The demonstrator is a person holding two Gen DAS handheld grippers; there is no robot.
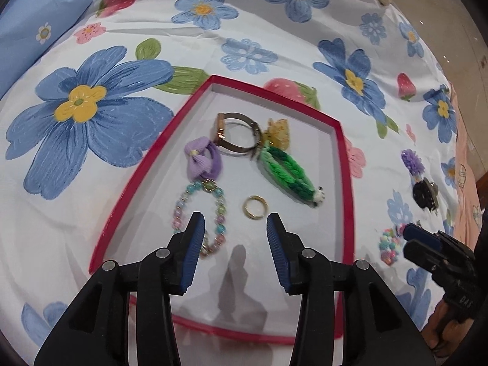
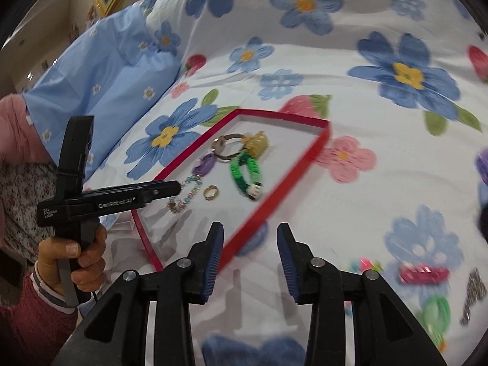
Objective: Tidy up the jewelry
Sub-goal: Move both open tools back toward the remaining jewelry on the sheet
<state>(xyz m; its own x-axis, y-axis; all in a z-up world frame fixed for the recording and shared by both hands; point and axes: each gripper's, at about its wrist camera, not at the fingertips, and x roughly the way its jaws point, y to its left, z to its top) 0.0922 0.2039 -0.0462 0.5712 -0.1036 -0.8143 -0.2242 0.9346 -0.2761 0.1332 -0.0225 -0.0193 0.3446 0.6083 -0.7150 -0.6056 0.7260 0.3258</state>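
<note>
A red-rimmed white tray [image 1: 346, 183] [image 2: 317, 145] lies on the floral bedspread. In it lie a gold ring [image 1: 254, 206] [image 2: 211, 192], a pastel bead bracelet [image 1: 199, 213] [image 2: 186, 196], a purple bow [image 1: 201, 160], a metal watch band [image 1: 241, 135], a yellow clip [image 1: 277, 131] and a green braided band [image 1: 286, 172] [image 2: 242, 172]. My left gripper [image 1: 235, 222] [image 2: 178, 187] is open and empty above the tray, just short of the ring. My right gripper [image 2: 250, 238] [image 1: 410, 238] is open and empty over the bedspread beside the tray's right rim.
Loose pieces lie on the bedspread right of the tray: a purple flower piece [image 1: 411, 160], a black clip [image 1: 424, 195], a pastel bead cluster [image 1: 389, 245], a pink clip [image 2: 424, 274] and a green band [image 2: 436, 311]. A blue pillow [image 2: 106, 97] lies at the left.
</note>
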